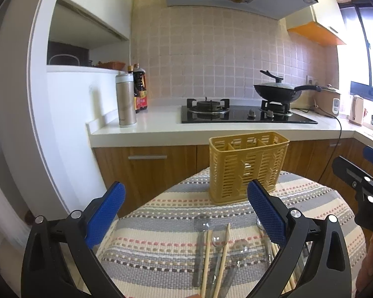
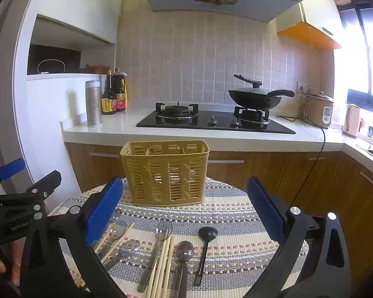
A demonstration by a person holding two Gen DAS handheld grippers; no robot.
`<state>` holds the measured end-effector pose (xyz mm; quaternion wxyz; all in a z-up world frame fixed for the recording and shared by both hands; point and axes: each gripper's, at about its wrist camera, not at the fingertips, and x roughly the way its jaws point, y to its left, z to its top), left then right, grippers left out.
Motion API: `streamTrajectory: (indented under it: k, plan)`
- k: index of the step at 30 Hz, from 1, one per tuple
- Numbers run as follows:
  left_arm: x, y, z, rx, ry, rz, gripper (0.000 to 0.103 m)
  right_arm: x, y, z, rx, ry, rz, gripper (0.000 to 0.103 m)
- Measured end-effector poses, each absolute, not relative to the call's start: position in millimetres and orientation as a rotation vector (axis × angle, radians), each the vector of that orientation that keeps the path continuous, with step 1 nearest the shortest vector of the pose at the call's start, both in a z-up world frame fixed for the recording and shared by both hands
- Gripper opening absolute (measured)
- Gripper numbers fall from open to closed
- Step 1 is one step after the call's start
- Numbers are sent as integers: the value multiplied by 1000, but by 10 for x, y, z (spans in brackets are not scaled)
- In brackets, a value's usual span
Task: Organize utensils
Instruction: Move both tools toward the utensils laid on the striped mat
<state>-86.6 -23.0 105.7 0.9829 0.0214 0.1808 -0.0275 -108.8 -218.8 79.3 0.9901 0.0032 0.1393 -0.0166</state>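
The slotted basket (image 2: 165,172) stands at twelve o'clock on the striped mat (image 2: 236,226), and the spoons (image 2: 184,250), chopsticks (image 2: 165,260) and black ladle (image 2: 206,236) lie at six o'clock, handles pointing back at me. My right gripper (image 2: 184,208) and left gripper (image 1: 186,207) both hover wide open and empty; the ladle looks nearer my right. Only "GenRobot" on the left gripper's body is readable; the bottle labels are too small.

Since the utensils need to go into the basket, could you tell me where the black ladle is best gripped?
Grip the black ladle by its thin straight handle, about midway, coming from above with the right gripper, whose jaws are open. It lies flat on the striped cloth, apart from the spoons, so the fingers can probably straddle the handle; the round bowl looks too wide.
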Motion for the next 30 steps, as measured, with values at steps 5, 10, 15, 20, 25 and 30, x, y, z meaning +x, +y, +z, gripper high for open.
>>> streamTrajectory:
  k: [5, 10, 15, 20, 25, 30]
  plan:
    - [-1055, -257, 1141, 45, 328, -69, 95, -1251, -2177, 915, 23, 245, -46, 96]
    - [-1234, -195, 1213, 50, 297, -61, 95, -1421, -2095, 997, 9, 222, -58, 96]
    - [-1317, -99, 1263, 21, 283, -74, 95, -1523, -2010, 1054, 0, 206, -69, 96]
    - [-1349, -28, 1290, 6, 270, -84, 95, -1559, -1954, 1054, 5, 206, -58, 96]
    - [-1368, 27, 1266, -10, 267, -72, 95, -1512, -1922, 1024, -5, 216, -53, 96]
    - [-1340, 18, 1265, -11, 266, -65, 95, -1473, -1955, 990, 5, 222, -41, 96]
